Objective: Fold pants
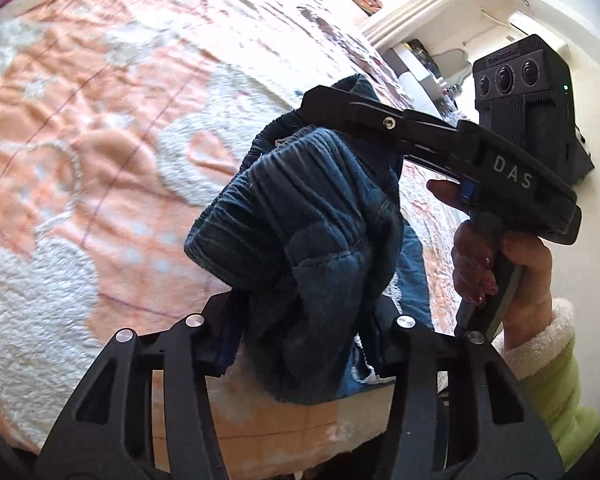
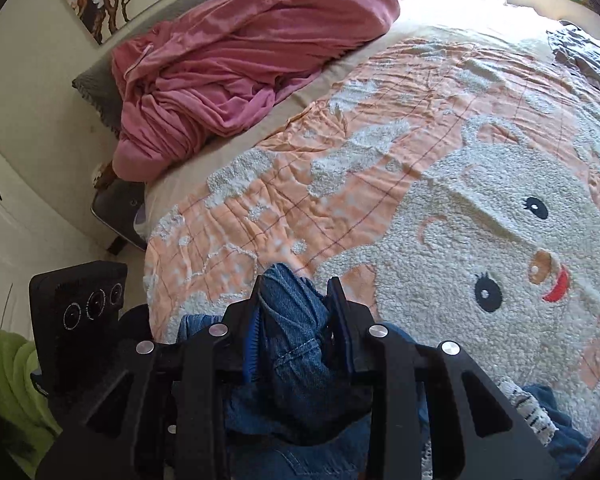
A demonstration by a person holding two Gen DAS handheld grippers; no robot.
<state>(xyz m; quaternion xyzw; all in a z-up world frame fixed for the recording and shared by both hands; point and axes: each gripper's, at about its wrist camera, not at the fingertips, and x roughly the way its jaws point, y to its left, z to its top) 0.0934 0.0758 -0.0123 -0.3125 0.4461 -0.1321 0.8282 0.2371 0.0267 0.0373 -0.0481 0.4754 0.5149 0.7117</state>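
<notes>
The dark blue denim pants (image 1: 308,216) hang bunched up above the bed, held between both grippers. In the left wrist view my left gripper (image 1: 300,312) is shut on the lower part of the bundle, with cloth filling the gap between its fingers. My right gripper (image 1: 320,104) comes in from the right and clamps the ribbed waistband at the top; a hand (image 1: 500,264) in a green sleeve holds its handle. In the right wrist view my right gripper (image 2: 296,300) is shut on a fold of the pants (image 2: 292,320), and more denim hangs below.
Below lies a bed with a peach and white bedspread (image 2: 380,184) showing a fluffy rabbit face. A pink blanket (image 2: 240,60) is heaped at the bed's far left end. The bed edge and floor run along the left, and the left gripper's black housing (image 2: 76,312) stands there.
</notes>
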